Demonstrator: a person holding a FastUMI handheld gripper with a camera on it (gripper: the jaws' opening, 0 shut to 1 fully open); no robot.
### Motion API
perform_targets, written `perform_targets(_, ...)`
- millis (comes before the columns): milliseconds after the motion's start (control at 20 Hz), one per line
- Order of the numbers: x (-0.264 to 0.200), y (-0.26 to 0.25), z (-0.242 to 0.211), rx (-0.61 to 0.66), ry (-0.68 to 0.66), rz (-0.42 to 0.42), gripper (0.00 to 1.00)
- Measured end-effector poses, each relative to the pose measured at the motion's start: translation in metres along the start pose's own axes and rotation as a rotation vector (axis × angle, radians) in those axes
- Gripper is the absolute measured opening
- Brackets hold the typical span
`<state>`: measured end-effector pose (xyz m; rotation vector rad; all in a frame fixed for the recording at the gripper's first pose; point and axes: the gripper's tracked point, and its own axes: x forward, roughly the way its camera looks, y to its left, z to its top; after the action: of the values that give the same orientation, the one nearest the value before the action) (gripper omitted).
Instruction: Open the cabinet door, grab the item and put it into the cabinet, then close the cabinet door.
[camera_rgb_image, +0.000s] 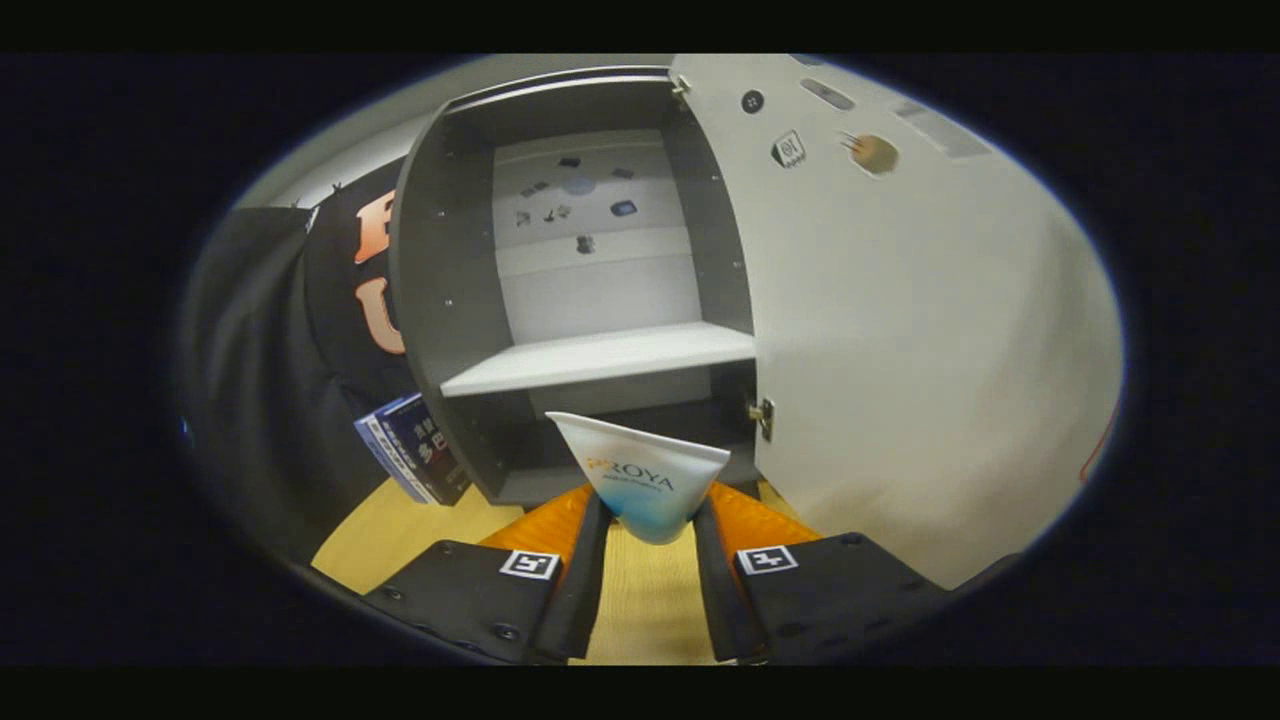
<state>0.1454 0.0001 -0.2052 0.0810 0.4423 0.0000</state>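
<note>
Tube held in gripper, facing open cabinet.

Gripper (652, 520) closed narrow on a white-and-blue tube (648, 485), both fingers (585, 570) pressing its lower sides; wide flat end of tube pointing up and far, toward the cabinet (450, 300). Tube just short of the cabinet's lower compartment, not yet inside. Cabinet door (900, 350) swung fully open to the right, hinges (762, 415) visible along its near edge; a few small stickers high on the door's inner face. One pale shelf (600, 358) across the middle; upper compartment bare apart from small marks on the back panel. Dark grey side walls. Blue book (412, 448) leaning against the cabinet's left side, low down. Light wooden tabletop (400, 525) under the fingers and cabinet. Black cloth hanging far left.
</note>
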Motion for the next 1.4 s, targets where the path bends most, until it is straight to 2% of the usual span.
perform_targets(150,0.022,0.02,0.079,-0.054,-0.099,0.002,0.51)
perform_targets(300,0.059,0.034,0.137,-0.051,-0.078,0.033,0.51)
perform_targets(500,0.126,0.042,0.176,-0.084,-0.032,0.05,0.51)
perform_targets(650,0.171,0.05,0.17,-0.121,0.082,0.062,0.51)
perform_targets(950,0.22,0.075,0.114,-0.146,0.318,0.145,0.51)
perform_targets(1250,0.24,0.079,0.097,-0.139,0.364,0.135,0.51)
perform_targets(1400,0.24,0.085,0.097,-0.14,0.356,0.15,0.56)
